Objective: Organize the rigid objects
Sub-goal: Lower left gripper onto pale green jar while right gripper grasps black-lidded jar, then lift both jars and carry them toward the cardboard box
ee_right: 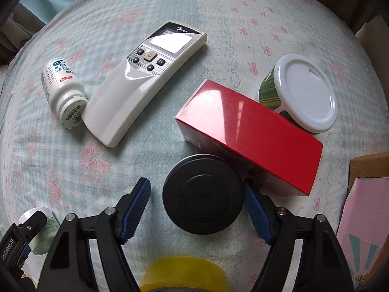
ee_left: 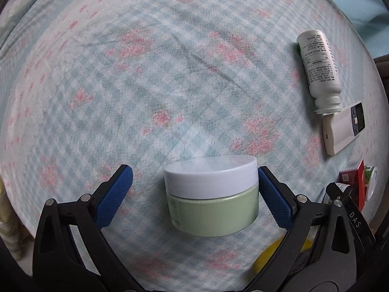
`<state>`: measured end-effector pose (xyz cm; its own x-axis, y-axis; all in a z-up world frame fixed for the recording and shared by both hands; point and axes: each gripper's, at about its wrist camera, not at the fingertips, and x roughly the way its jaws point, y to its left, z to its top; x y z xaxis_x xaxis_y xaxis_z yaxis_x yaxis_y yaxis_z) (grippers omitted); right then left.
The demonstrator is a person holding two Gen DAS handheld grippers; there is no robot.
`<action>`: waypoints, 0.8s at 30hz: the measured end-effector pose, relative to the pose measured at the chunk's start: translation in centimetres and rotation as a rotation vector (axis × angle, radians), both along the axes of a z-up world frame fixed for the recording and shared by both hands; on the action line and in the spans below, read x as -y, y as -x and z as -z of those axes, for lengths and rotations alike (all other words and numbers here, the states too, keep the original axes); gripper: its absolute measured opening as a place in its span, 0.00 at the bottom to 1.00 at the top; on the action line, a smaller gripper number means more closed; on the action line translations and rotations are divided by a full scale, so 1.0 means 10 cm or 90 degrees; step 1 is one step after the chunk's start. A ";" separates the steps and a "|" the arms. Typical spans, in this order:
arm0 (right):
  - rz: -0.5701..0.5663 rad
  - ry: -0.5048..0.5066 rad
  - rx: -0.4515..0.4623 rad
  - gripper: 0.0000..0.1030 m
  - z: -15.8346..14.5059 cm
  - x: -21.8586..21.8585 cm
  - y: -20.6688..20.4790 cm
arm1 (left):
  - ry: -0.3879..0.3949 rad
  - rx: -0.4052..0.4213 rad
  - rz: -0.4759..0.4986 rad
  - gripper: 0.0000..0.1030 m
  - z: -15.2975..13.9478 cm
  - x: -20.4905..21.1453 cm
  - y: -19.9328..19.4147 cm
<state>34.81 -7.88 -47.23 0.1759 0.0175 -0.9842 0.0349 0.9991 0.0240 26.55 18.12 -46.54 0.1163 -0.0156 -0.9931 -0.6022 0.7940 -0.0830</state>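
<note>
On a bed spread with a checked, pink-flowered cover (ee_right: pixel 121 160), rigid household items wait to be organized, and both grippers straddle round containers.

The red box (ee_right: pixel 250 133), largest of the lot, lies toward the right edge, one corner propped over the black tin; it looks like stiff, light cardboard with a glossy skin, best taken across its narrow sides. The remote control (ee_right: pixel 145 82), hard, smooth plastic, lies mid-bed, its lower end touching the neck of a tipped white pill bottle (ee_right: pixel 63 90) that would likely roll if nudged. A green-striped canister (ee_right: pixel 304 92) with a white lid leans behind the box.

The left gripper (ee_left: pixel 194 192) stands spread around the green jar (ee_left: pixel 211 199) with a white lid, its right pad touching or nearly touching the jar, the left pad well apart. The jar seems rigid and slick; the wall below the lid is the safer hold.

The right gripper (ee_right: pixel 197 209) is likewise spread about the black tin (ee_right: pixel 203 194), low and smooth, to be pinched at its rim.
</note>
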 end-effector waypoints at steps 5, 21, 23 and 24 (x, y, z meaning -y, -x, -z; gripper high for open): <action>0.000 0.009 -0.032 0.54 0.08 0.03 -0.09 | 0.018 0.003 0.012 0.76 0.09 0.07 -0.09; -0.025 -0.008 -0.049 0.51 0.04 0.04 -0.12 | -0.011 0.023 0.071 0.68 -0.10 0.26 -0.05; -0.030 -0.011 -0.045 0.51 -0.06 0.06 -0.07 | -0.013 0.032 0.073 0.67 -0.21 0.25 0.00; -0.033 -0.013 -0.041 0.51 -0.10 0.05 -0.05 | -0.014 0.038 0.076 0.67 -0.26 0.26 0.03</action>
<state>35.27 -8.40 -46.21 0.1114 0.0455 -0.9927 -0.0140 0.9989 0.0442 26.23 15.55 -43.95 0.1735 -0.0114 -0.9848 -0.4983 0.8615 -0.0977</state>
